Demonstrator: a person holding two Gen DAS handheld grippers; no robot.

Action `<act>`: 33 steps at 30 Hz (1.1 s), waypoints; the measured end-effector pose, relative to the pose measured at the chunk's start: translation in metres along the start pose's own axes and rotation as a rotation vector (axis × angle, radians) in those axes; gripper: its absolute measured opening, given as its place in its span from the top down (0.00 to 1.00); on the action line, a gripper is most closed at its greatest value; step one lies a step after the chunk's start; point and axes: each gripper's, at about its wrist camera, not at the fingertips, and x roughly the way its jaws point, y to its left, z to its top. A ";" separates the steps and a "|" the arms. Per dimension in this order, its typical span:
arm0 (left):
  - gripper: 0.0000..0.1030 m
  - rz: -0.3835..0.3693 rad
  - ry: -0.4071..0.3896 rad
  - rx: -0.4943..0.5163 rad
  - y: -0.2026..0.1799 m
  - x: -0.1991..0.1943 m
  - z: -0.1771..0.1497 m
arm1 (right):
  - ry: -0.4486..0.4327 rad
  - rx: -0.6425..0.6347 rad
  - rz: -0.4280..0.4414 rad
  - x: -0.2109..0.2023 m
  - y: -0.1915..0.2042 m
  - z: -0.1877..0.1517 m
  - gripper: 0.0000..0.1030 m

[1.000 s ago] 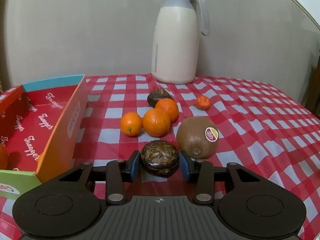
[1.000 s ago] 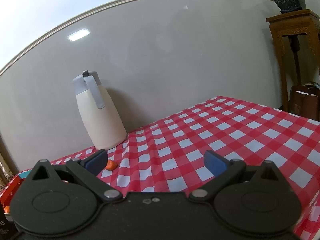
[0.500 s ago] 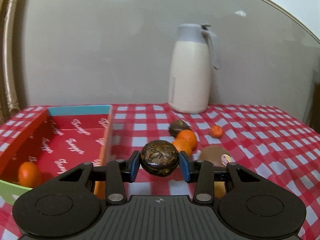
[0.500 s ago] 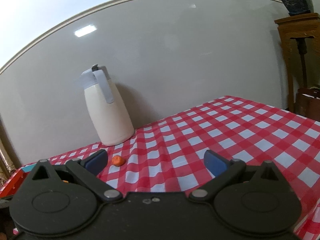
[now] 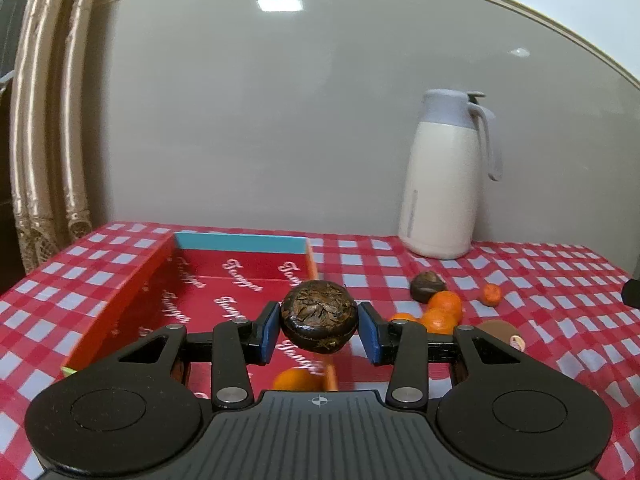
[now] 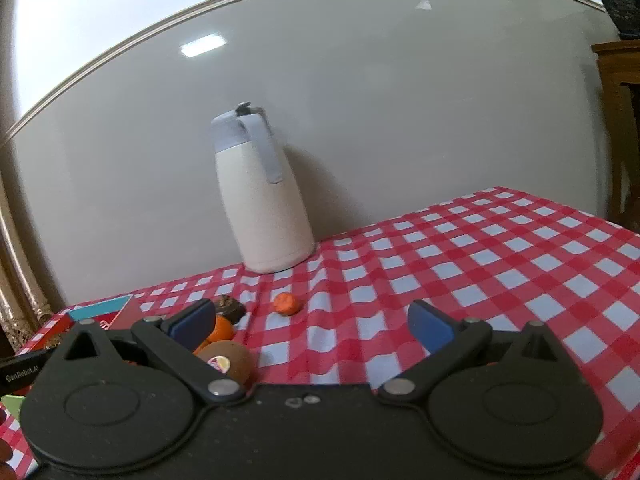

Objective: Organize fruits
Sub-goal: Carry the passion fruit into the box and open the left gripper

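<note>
Standing by wall: jug (image 5: pixel 444 184); oranges (image 5: pixel 442 312), kiwi (image 6: pixel 228 362) on cloth. L gripper (image 5: pixel 319 330) clamps dark fruit (image 5: pixel 319 322) over red box (image 5: pixel 132 300). R gripper (image 6: pixel 310 322) wide, empty.

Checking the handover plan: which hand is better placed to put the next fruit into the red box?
Left: its fingers already clamp the dark fruit above the red box. The right gripper is open and empty.

Box (image 5: pixel 132 288) at lower left of the left wrist frame, on the tablecloth (image 5: pixel 560 280). One orange (image 5: pixel 298 378) inside the box, low in the middle. Jug (image 5: pixel 444 184) at upper right, behind a pile of oranges (image 5: pixel 442 312). Kiwi (image 5: pixel 500 330) right of the pile. Round dark fruit (image 5: pixel 319 316) mid-frame, before the box.
</note>
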 end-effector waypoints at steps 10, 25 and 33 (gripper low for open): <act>0.59 0.058 -0.006 -0.033 0.027 -0.006 0.002 | 0.019 -0.029 0.042 0.005 0.024 -0.005 0.00; 0.59 0.143 0.082 -0.095 0.060 0.007 -0.006 | 0.037 -0.054 0.076 0.010 0.040 -0.008 0.00; 0.59 0.157 0.126 -0.131 0.065 0.012 -0.010 | 0.036 -0.042 0.070 0.009 0.036 -0.007 0.00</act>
